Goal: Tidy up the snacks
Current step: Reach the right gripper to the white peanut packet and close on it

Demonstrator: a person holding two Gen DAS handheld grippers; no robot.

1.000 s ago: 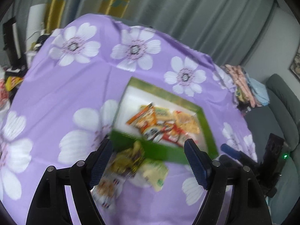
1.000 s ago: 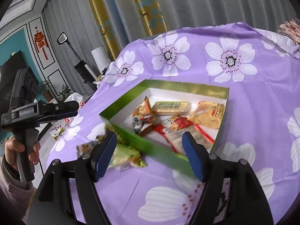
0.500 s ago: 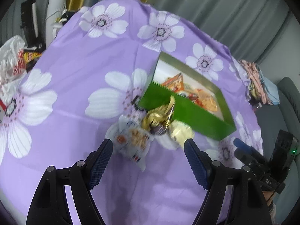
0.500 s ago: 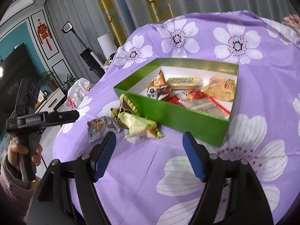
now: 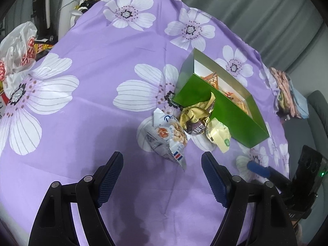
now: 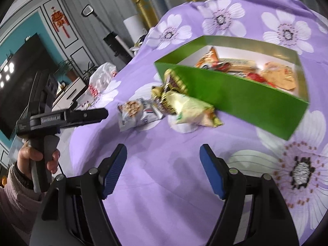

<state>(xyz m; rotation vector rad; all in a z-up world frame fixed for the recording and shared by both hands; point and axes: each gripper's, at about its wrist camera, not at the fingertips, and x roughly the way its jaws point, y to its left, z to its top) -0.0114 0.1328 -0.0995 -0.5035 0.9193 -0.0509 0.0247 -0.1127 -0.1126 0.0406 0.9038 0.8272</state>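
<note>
A green box with several snack packets inside stands on the purple flowered cloth. Three loose packets lie against its near wall: a white nut packet, a gold and brown packet and a pale yellow-green packet. My left gripper is open and empty, just short of the white packet. My right gripper is open and empty, a little short of the yellow-green packet. The right view also shows the other hand-held gripper, gripped by a hand.
A white and red plastic bag sits at the cloth's left edge. Folded clothes lie past the box on the right, beside a grey sofa. A television and curtains stand behind.
Both grippers have drawn back from over the box and sunk toward the cloth. The loose packets, earlier between the fingertips, now lie ahead of them. Both grippers stayed open.
</note>
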